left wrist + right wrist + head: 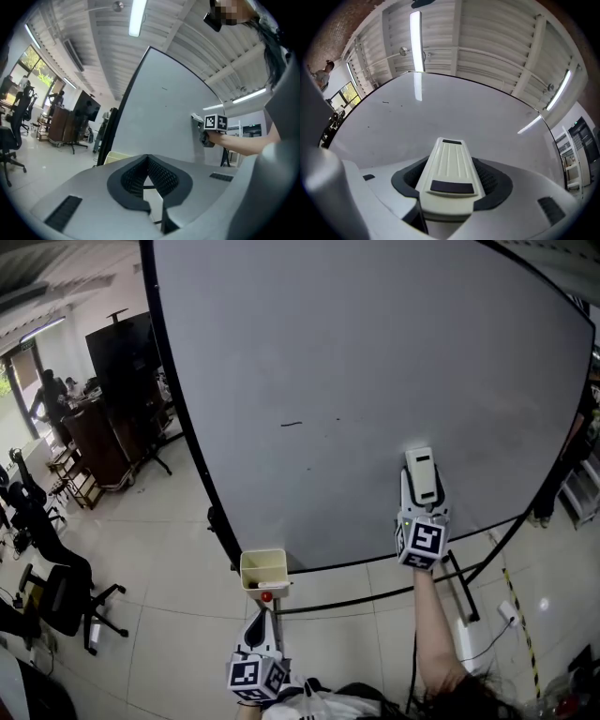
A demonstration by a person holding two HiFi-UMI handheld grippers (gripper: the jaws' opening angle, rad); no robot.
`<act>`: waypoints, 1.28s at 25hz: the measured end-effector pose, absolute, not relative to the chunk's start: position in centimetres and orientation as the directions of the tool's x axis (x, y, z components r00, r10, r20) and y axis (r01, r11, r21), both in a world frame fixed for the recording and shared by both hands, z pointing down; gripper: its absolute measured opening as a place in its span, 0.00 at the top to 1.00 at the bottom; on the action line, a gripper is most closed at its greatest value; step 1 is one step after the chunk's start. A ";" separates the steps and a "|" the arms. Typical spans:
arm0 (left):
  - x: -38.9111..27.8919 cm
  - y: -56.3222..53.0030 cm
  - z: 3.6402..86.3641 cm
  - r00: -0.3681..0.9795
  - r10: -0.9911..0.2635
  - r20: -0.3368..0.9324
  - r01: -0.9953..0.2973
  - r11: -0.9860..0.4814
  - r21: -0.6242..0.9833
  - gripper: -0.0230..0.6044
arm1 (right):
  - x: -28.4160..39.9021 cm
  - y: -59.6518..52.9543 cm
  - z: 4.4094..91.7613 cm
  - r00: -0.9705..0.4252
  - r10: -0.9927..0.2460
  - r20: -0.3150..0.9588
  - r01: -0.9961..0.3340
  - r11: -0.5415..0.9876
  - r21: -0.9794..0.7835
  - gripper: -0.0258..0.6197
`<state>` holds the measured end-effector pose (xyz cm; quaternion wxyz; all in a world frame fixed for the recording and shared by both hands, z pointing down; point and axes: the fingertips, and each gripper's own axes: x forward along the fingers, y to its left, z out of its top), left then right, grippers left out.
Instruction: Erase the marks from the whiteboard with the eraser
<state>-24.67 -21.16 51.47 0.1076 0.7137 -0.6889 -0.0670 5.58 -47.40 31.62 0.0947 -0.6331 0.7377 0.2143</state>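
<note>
On tiled floor (pixel 169 549), faintly marked whiteboard (pixel 375 362).

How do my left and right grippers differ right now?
The right gripper is shut on the eraser; the left gripper is shut on nothing. The right is raised at the whiteboard; the left hangs low, below the board's bottom edge. Both point toward the board.
</note>
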 end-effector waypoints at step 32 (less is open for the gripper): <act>-24.3 -23.2 51.1 -0.002 -0.998 0.068 -0.950 0.024 0.312 1.00 | -15.7 -41.8 27.2 -0.545 -0.779 -0.310 -0.794 0.361 0.489 0.52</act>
